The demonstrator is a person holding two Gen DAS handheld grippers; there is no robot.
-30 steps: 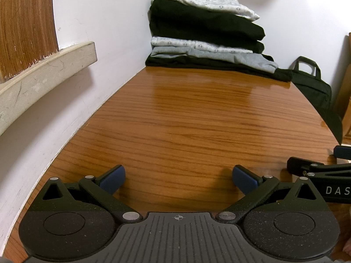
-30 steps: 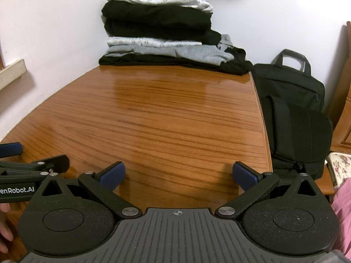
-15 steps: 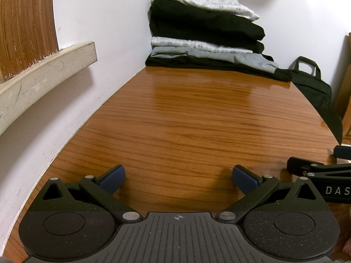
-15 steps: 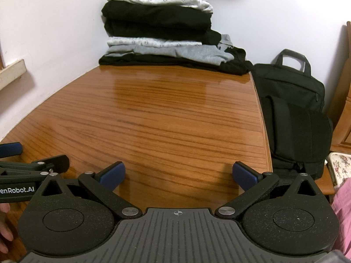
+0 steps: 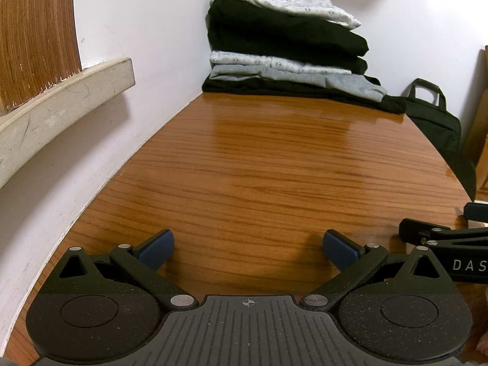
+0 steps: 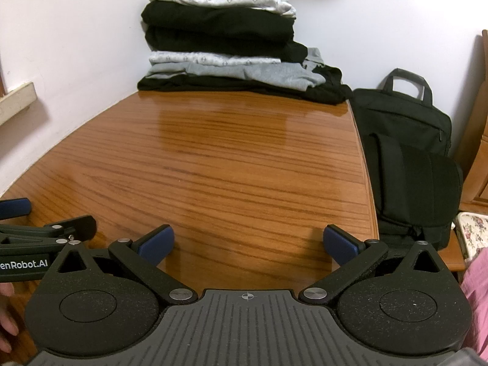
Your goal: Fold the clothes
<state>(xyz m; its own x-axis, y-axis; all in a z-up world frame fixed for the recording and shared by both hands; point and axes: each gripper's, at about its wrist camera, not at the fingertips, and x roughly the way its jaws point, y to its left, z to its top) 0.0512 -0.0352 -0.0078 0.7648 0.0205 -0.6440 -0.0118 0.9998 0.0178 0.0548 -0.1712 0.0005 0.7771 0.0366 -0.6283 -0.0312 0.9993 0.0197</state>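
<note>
No visible change — same pose, same spread jaws on both grippers, nothing shifted on the table [image 5: 274, 167].

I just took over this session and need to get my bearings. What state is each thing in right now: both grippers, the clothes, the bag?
Left hand-held gripper: open, empty, low over the table.
Right hand-held gripper: open, empty, low over the table.
Stack of clothes: folded, piled at the table's far end against the wall.
Table: bare between grippers and stack.
Black bag: upright beside the table's right edge; whether it is zipped cannot be told.
</note>
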